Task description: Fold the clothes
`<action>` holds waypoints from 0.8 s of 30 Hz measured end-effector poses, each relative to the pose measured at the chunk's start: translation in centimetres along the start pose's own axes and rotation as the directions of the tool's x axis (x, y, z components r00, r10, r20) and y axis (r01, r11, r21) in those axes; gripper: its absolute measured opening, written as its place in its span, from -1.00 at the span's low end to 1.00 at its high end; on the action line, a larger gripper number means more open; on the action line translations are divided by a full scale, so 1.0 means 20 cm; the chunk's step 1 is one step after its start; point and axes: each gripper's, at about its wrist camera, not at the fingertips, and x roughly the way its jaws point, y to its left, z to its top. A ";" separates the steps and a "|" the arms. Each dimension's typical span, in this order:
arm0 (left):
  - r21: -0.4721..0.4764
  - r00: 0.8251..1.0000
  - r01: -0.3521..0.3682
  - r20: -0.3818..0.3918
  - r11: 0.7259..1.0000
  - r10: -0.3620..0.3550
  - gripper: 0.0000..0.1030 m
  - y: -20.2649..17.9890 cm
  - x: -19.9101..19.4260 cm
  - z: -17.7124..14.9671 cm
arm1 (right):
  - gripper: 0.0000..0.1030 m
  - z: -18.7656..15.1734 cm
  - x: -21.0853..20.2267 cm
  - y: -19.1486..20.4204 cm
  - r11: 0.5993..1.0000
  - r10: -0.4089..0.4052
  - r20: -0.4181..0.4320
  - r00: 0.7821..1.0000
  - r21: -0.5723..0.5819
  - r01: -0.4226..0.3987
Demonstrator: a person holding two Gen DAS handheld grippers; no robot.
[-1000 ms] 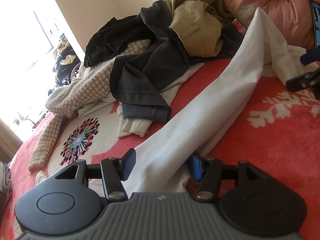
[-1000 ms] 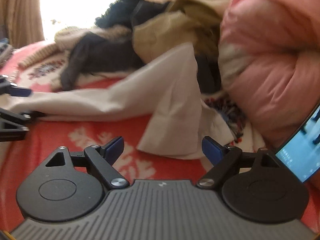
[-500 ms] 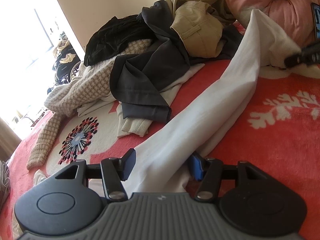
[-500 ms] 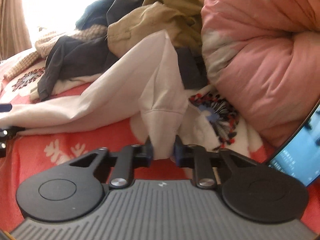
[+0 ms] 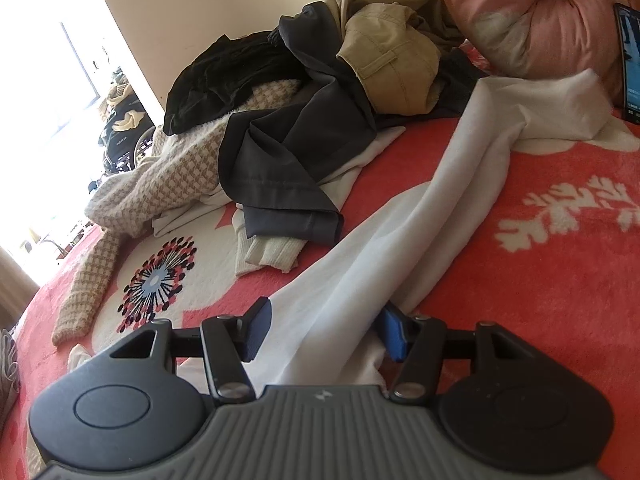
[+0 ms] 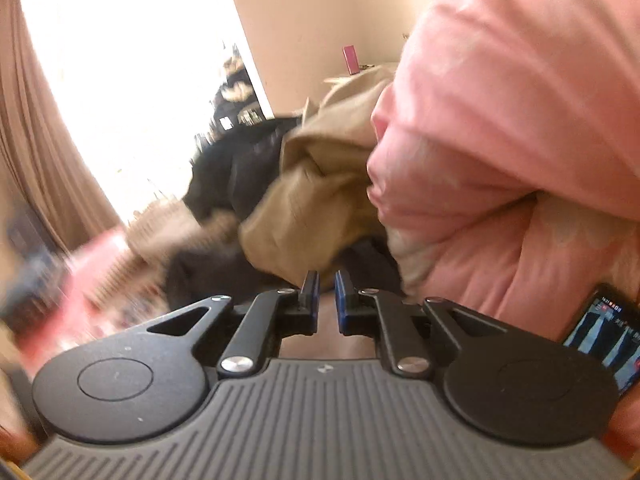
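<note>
A long white garment (image 5: 460, 200) lies bunched across the red flowered blanket (image 5: 520, 300). Its near end passes between the blue pads of my left gripper (image 5: 326, 330), which is shut on the bunched cloth. Its far end rests flat on the bed by the pink duvet (image 5: 540, 20). In the blurred right wrist view, my right gripper (image 6: 327, 294) is raised and rolled, facing the duvet (image 6: 520, 120). Its jaws are closing, with only a thin slit left. No cloth shows between them.
A pile of unfolded clothes (image 5: 300, 140) fills the back of the bed: a khaki garment (image 6: 312, 200), dark ones and a checked knit. A lit phone (image 5: 630, 60) leans against the duvet, seen also as the phone (image 6: 604, 332). A curtain (image 6: 40, 160) and bright window are at the left.
The right gripper shut on the garment's far end, then rose and rolled. The cloth is no longer in its jaws and that end now lies on the bed. The left gripper stayed still.
</note>
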 end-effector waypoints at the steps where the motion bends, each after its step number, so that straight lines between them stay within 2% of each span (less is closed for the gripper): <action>1: -0.001 1.000 0.000 -0.001 1.000 0.000 0.14 0.00 0.00 0.00 | -0.87 0.01 -0.01 -0.02 1.000 0.010 -0.003 1.000 0.025 -0.010; 3: -0.005 1.000 -0.002 -0.004 1.000 0.002 0.14 0.01 0.00 0.00 | -0.86 0.03 -0.01 -0.06 0.998 0.019 -0.016 1.000 0.064 -0.018; 6: -0.009 1.000 -0.004 -0.009 1.000 0.004 0.15 0.01 0.00 0.00 | -0.68 -0.05 0.04 -0.08 0.998 -0.003 -0.082 0.997 0.066 0.009; 7: -0.009 1.000 -0.006 -0.010 1.000 0.006 0.17 0.01 0.00 0.00 | -0.48 -0.09 0.06 -0.08 0.998 -0.015 -0.106 0.994 0.063 0.022; 8: -0.009 1.000 -0.008 -0.011 1.000 0.008 0.18 0.01 0.00 0.00 | -0.35 -0.13 0.08 -0.08 0.997 -0.038 -0.128 0.991 0.057 0.045; 10: -0.008 1.000 -0.010 -0.013 1.000 0.010 0.18 0.01 0.00 0.00 | 0.08 -0.20 0.12 -0.09 0.995 -0.091 -0.164 0.982 0.034 0.098; 11: -0.008 1.000 -0.011 -0.013 1.000 0.011 0.18 0.01 0.00 0.00 | 0.14 -0.23 0.15 -0.10 0.991 -0.122 -0.177 0.977 0.024 0.128; 13: -0.006 1.000 -0.013 -0.013 1.000 0.013 0.18 0.00 0.00 0.00 | 0.41 -0.26 0.20 -0.12 0.985 -0.165 -0.196 0.967 0.011 0.171; 15: -0.004 1.000 -0.014 -0.012 1.000 0.014 0.18 0.00 0.00 0.00 | 0.54 -0.28 0.26 -0.16 0.977 -0.198 -0.221 0.955 0.029 0.210; 18: 0.001 1.000 -0.016 -0.009 1.000 0.016 0.18 -0.01 0.01 0.00 | 0.54 -0.29 0.36 -0.23 0.964 -0.237 -0.262 0.936 0.056 0.260; 21: 0.006 1.000 -0.017 -0.005 1.000 0.017 0.18 -0.01 0.01 0.00 | 0.45 -0.31 0.47 -0.28 0.964 -0.202 -0.309 0.929 0.103 0.244; 22: 0.006 1.000 -0.017 -0.005 1.000 0.017 0.18 -0.01 0.01 -0.01 | 0.03 -0.32 0.48 -0.29 0.966 -0.176 -0.320 0.931 0.126 0.226; 23: 0.006 1.000 -0.015 -0.004 1.000 0.015 0.18 -0.01 0.00 -0.01 | -0.26 -0.32 0.49 -0.29 0.967 -0.164 -0.323 0.932 0.134 0.217; 24: 0.005 1.000 -0.014 -0.003 1.000 0.014 0.18 -0.01 0.00 -0.01 | -0.66 -0.33 0.48 -0.28 0.967 -0.167 -0.319 0.933 0.130 0.218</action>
